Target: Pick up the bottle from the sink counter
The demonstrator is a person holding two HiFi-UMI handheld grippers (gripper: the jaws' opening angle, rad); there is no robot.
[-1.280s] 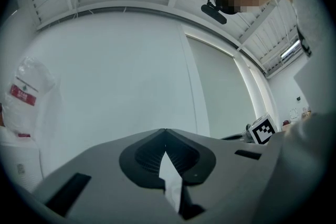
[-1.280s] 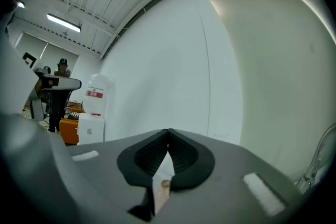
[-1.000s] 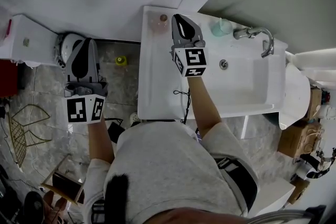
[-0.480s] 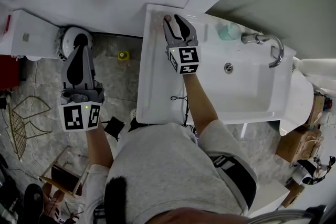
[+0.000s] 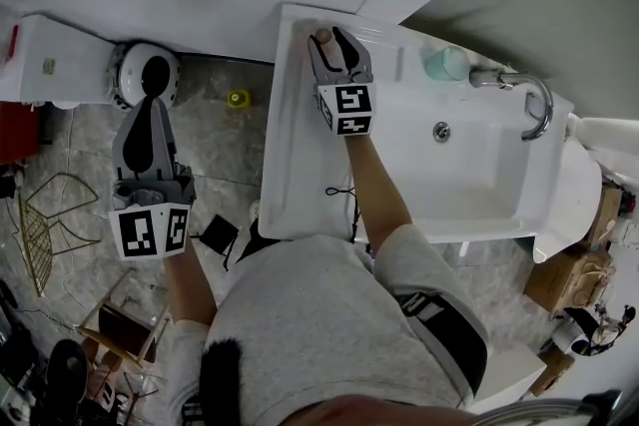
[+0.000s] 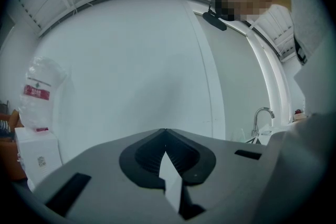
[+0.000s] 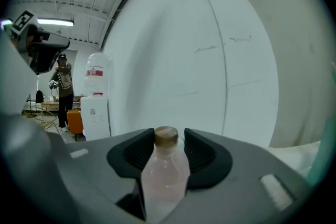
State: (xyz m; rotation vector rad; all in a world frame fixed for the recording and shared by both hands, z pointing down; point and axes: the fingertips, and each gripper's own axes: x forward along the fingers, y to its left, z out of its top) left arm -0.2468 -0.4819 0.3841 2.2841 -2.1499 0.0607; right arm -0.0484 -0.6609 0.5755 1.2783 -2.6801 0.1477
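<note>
Right gripper jaws spread wide, just been opening. Small clear pinkish plastic bottle with brown cap upright between them, pads not squeezing it. Plain white wall behind. White water dispenser with clear jug far left, person standing beside it.

Bottle upright on sink counter, far left corner, beside wall. Basin to its right; cup behind basin, faucet further right. On the floor left of counter: round unit, then water dispenser against wall

No print is legible; the red label on the water jug seems too blurred.
</note>
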